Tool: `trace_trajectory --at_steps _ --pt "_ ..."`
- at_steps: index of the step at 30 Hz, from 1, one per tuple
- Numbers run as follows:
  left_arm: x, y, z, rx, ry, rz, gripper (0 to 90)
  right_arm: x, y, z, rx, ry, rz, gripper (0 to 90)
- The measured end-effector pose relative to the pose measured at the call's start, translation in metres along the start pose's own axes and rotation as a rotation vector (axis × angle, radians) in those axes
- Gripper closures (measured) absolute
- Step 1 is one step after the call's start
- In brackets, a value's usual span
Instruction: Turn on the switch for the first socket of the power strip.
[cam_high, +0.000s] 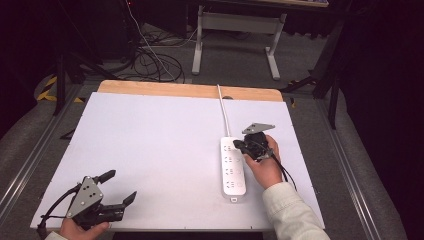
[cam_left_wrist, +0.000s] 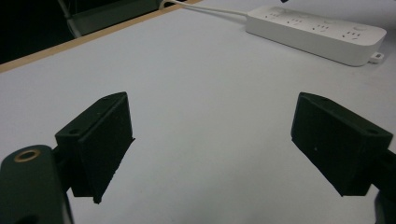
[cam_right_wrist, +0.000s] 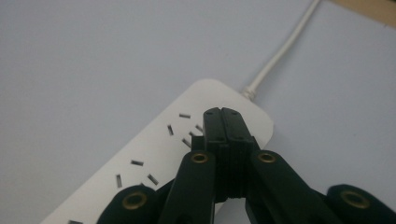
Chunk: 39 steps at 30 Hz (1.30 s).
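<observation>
A white power strip (cam_high: 233, 167) lies on the white table top (cam_high: 150, 140), right of the middle, with its cord (cam_high: 223, 112) running to the far edge. My right gripper (cam_high: 237, 145) hovers over the strip's far end, held by a hand in a pale sleeve. In the right gripper view its jaws (cam_right_wrist: 222, 112) are pressed together with nothing between them, just above the sockets of the power strip (cam_right_wrist: 154, 154) near the cord (cam_right_wrist: 280, 51). My left gripper (cam_high: 120, 186) rests at the near left corner, jaws wide apart. In the left gripper view the gripper (cam_left_wrist: 212, 135) frames bare table, the power strip (cam_left_wrist: 317, 32) beyond.
A wooden strip (cam_high: 190, 90) borders the table's far edge. Behind it, on the dark floor, stand the white legs of a desk (cam_high: 272, 55) and a tangle of cables (cam_high: 150, 60). Metal rails (cam_high: 30, 165) run along both sides of the table.
</observation>
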<state>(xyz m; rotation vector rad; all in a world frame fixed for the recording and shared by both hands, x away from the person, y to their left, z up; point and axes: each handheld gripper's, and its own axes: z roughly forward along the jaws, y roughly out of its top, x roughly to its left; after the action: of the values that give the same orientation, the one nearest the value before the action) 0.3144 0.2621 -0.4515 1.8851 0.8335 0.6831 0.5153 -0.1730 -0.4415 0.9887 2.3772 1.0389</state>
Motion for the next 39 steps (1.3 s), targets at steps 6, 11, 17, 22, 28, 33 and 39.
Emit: trace_trajectory --at_steps 6,11,17,22,28,33,39 --pt "0.0 0.0 0.0 0.0 0.0 -0.001 13.2 0.003 0.008 -0.013 -0.036 -0.001 -0.032 90.0" --pt "0.0 0.0 0.0 0.0 0.001 -0.002 13.2 0.005 0.013 -0.023 -0.06 0.002 -0.037 90.0" --pt "0.0 0.0 0.0 0.001 0.002 -0.002 13.2 0.01 0.021 -0.035 -0.086 0.01 -0.053 90.0" --pt "0.0 0.0 0.0 0.0 0.001 -0.002 13.2 0.013 0.024 -0.043 -0.1 0.016 -0.057 90.0" --pt "0.0 0.0 0.0 -0.001 0.002 -0.002 13.2 0.017 0.025 -0.048 -0.111 0.027 -0.066 90.0" --pt "0.0 0.0 0.0 0.001 0.002 -0.004 13.2 0.02 0.025 -0.052 -0.117 0.034 -0.08 84.3" --pt "0.0 0.0 -0.001 0.0 0.002 -0.001 13.2 0.024 0.024 -0.068 -0.169 0.064 -0.102 59.9"
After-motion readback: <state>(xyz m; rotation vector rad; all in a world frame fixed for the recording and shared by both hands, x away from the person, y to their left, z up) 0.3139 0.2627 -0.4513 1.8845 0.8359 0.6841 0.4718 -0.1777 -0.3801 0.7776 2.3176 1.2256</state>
